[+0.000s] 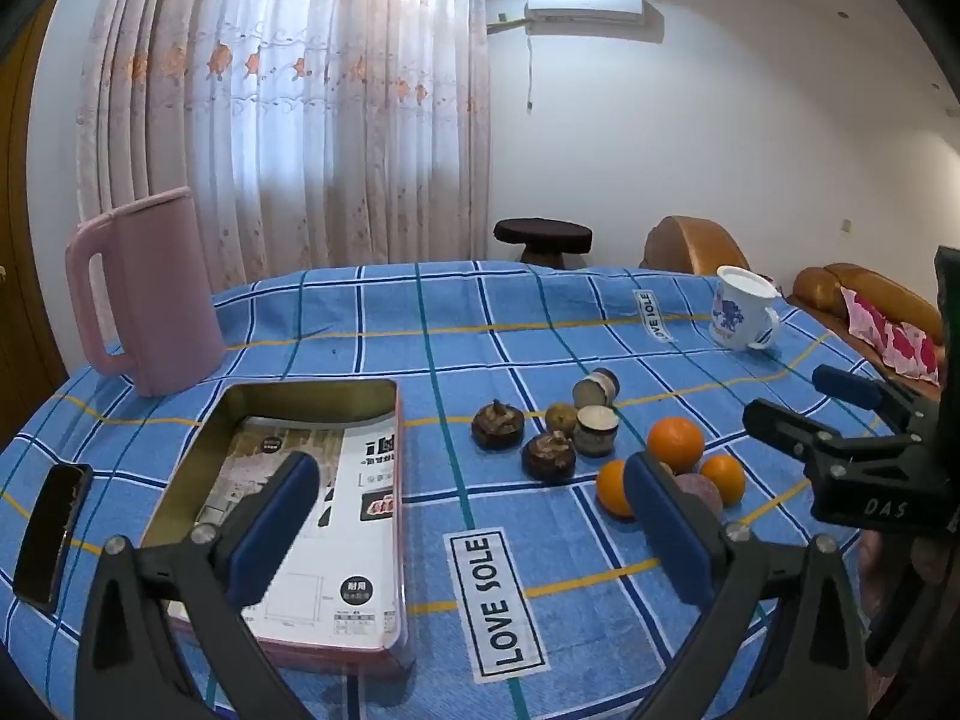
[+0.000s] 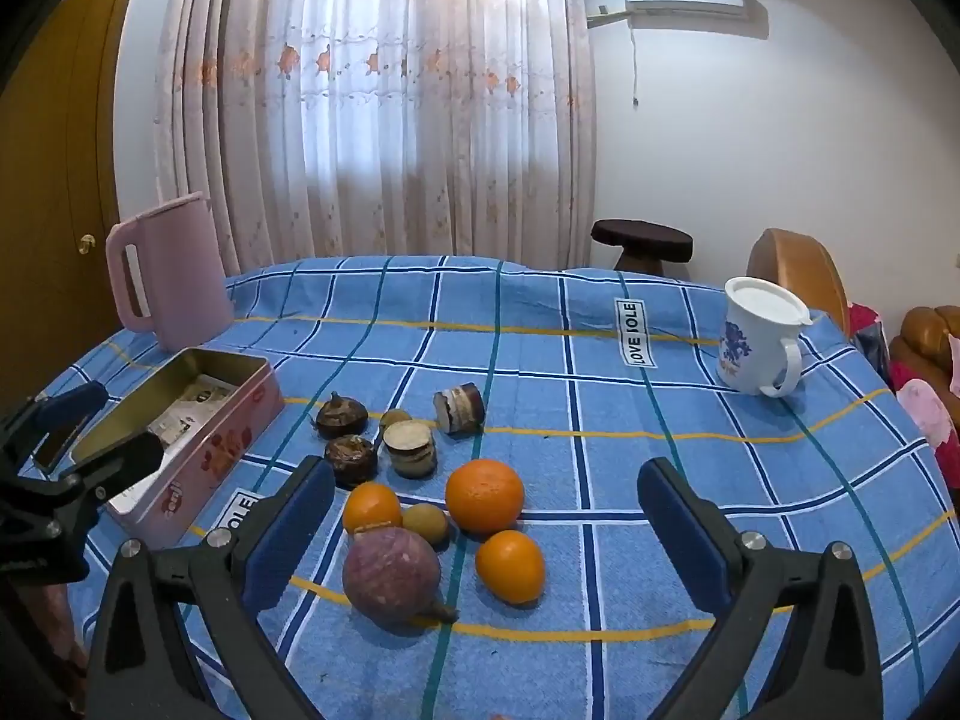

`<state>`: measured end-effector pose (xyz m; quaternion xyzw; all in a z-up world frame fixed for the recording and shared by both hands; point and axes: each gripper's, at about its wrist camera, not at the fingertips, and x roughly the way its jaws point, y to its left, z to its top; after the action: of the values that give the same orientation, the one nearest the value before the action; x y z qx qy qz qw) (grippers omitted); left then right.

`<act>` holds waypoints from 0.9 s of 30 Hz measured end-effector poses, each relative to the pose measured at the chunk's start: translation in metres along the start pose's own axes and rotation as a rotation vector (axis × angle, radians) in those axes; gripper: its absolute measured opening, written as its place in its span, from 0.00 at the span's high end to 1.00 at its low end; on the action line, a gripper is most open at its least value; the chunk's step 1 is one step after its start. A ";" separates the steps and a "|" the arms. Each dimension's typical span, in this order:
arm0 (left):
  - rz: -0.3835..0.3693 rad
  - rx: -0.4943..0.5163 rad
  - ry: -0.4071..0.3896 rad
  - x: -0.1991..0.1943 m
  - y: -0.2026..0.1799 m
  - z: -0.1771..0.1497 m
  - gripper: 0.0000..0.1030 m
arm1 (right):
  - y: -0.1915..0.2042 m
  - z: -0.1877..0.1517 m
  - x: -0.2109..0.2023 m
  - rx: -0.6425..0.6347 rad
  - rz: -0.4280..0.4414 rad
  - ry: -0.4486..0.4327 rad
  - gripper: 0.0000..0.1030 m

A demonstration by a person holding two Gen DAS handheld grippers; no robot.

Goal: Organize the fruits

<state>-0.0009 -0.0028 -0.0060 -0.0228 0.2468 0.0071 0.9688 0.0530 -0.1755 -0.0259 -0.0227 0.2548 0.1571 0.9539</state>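
Showing phone solely leftward, unlike right

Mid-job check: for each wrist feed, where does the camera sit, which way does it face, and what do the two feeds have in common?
Left wrist: behind the open left gripper, above the open tin box, facing the curtain; the right gripper shows at right.
Right wrist: behind the open right gripper, over the oranges and purple fruit; the left gripper shows at left.
Shared: tin box, fruit cluster, pink kettle, white mug, blue checked tablecloth.
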 end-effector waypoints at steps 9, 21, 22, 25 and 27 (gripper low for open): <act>-0.001 -0.001 -0.002 0.000 0.000 -0.002 0.00 | 0.001 0.001 -0.001 -0.002 0.004 0.000 0.01; -0.001 -0.002 0.000 0.000 0.000 -0.003 0.00 | 0.001 -0.001 -0.003 0.003 0.004 -0.008 0.01; -0.001 -0.003 0.000 0.000 0.000 -0.003 0.00 | 0.001 -0.001 -0.003 0.003 0.005 -0.010 0.01; -0.001 -0.002 0.000 0.000 0.000 -0.003 0.00 | 0.001 -0.001 -0.003 0.005 0.005 -0.009 0.01; -0.001 -0.002 0.001 0.000 0.000 -0.002 0.00 | 0.002 -0.001 -0.003 0.005 0.006 -0.010 0.01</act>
<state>-0.0022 -0.0025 -0.0080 -0.0240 0.2472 0.0067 0.9686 0.0492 -0.1750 -0.0253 -0.0186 0.2504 0.1595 0.9547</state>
